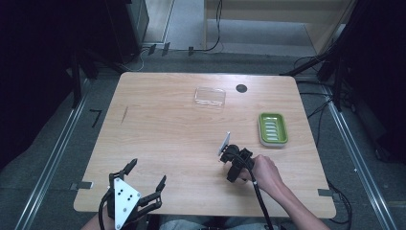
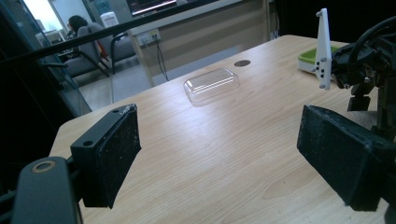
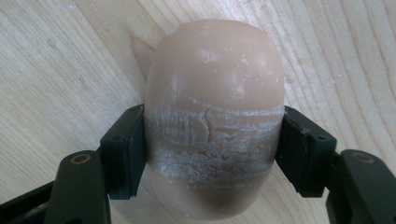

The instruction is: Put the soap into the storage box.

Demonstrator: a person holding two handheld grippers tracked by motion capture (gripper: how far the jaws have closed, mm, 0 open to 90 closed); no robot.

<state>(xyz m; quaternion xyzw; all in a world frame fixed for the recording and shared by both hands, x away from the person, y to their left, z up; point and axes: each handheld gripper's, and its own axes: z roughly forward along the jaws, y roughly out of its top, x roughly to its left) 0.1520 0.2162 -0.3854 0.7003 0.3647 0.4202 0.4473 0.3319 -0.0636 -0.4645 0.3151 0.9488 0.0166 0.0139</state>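
A beige bar of soap (image 3: 215,79) lies on the wooden table (image 1: 158,124), and the pads of my right gripper (image 3: 212,149) press on its two long sides, so it is shut on the bar. In the high view the right gripper (image 1: 233,171) points down at the table's middle right, with a hand behind it. A green soap dish (image 1: 273,128) sits to its far right. A clear plastic lid (image 1: 209,97) lies near the far edge. At the near left edge my left gripper (image 1: 147,173) stands open, and nothing is between its pads (image 2: 112,154).
A small dark round disc (image 1: 241,88) is set in the table near the far edge, right of the lid. Past the table's far edge lie floor cables and dark stands. In the left gripper view, the right gripper (image 2: 369,70) stands at the upper right.
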